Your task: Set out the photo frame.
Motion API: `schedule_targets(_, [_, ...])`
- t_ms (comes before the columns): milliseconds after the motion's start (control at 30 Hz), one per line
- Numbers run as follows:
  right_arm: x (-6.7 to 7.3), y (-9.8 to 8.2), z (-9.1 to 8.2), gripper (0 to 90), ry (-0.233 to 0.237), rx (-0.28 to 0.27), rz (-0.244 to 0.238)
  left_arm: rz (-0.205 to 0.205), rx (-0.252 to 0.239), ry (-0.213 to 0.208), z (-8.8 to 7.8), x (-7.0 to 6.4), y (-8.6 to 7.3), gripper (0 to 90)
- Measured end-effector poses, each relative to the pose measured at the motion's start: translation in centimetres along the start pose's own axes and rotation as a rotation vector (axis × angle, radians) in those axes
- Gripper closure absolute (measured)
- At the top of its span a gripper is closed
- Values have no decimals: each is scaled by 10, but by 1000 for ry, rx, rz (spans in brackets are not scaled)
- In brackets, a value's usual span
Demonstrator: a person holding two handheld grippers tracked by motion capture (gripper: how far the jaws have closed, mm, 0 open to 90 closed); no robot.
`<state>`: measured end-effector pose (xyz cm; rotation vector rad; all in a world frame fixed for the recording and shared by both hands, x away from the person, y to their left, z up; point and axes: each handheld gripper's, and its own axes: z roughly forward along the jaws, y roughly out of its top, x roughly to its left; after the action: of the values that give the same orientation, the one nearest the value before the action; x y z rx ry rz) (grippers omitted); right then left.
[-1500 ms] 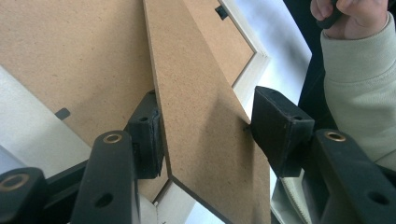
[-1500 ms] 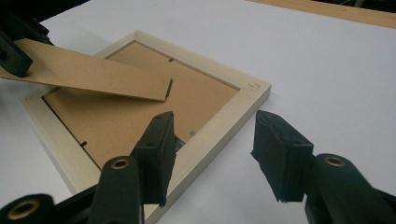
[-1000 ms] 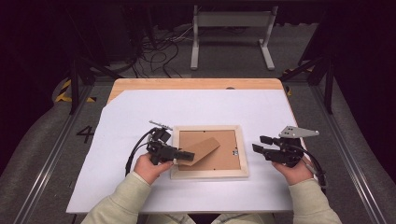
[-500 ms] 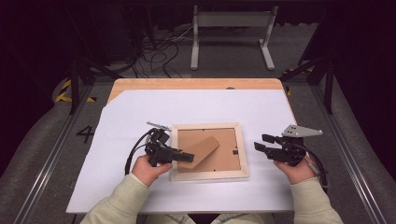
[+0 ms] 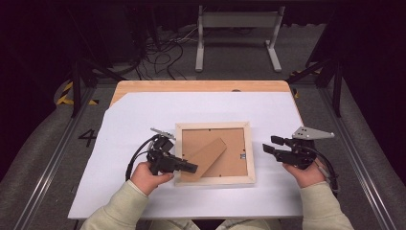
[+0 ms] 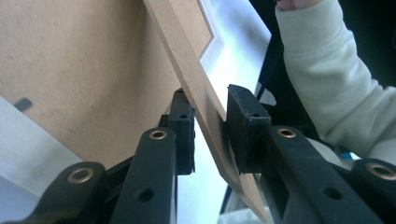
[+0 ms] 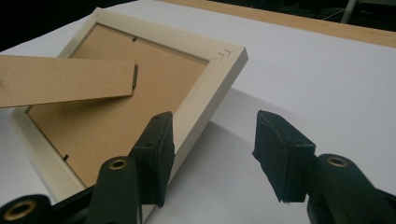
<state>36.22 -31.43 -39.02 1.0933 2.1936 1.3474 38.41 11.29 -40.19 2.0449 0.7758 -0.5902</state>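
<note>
A pale wooden picture frame (image 5: 214,180) lies face down on the white sheet, brown backing up. Its brown stand strip (image 5: 209,154) is lifted at an angle over the backing. My left gripper (image 5: 192,167) reaches in from the frame's left. In the left gripper view the strip (image 6: 205,107) runs between the pads of this gripper (image 6: 210,123). The jaws have just been closing and stand open, with a sliver of gap beside one pad. My right gripper (image 5: 270,143) hovers open just right of the frame. Its view shows the gripper (image 7: 212,149), the frame's rail (image 7: 205,88) and the strip (image 7: 65,79).
The white sheet (image 5: 143,115) covers most of a wooden table (image 5: 201,86). A metal stand and cables sit on the floor beyond the far edge. The person's right sleeve (image 6: 327,84) appears in the left gripper view.
The left jaws have drawn closer together around the end of the stand strip. The frame and the right gripper stay where they were.
</note>
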Motion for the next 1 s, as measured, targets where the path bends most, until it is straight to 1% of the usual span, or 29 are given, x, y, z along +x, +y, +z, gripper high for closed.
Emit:
schedule_targets(100, [-1,-1,0,472,-1,5,4,9,28,-10,0,-5,-2,763])
schedule_targets(200, [-2,-1,0,472,-5,7,8,12,33,-18,0,-5,-3,779])
schedule_targets(333, [-4,-1,-1,471,-2,5,13,5,26,-33,-1,-6,-2,788])
schedule_targets(467, [-4,-2,-1,470,-2,5,20,2,17,-30,-1,-5,-2,809])
schedule_targets(567, [-5,-2,-1,470,-3,5,22,15,12,-21,-2,-6,-2,829])
schedule_targets(633, [-6,-3,-1,470,-5,8,24,20,9,-17,-3,-7,-2,865])
schedule_targets(700, [-6,-3,-1,470,-6,10,27,41,-3,-21,-4,-9,-2,877])
schedule_targets(767, [-8,-4,-2,471,-12,13,33,51,-11,-12,-5,-11,-1,878])
schedule_targets(1000, [-10,-5,-3,473,-19,11,46,27,-42,-34,-5,-9,0,879])
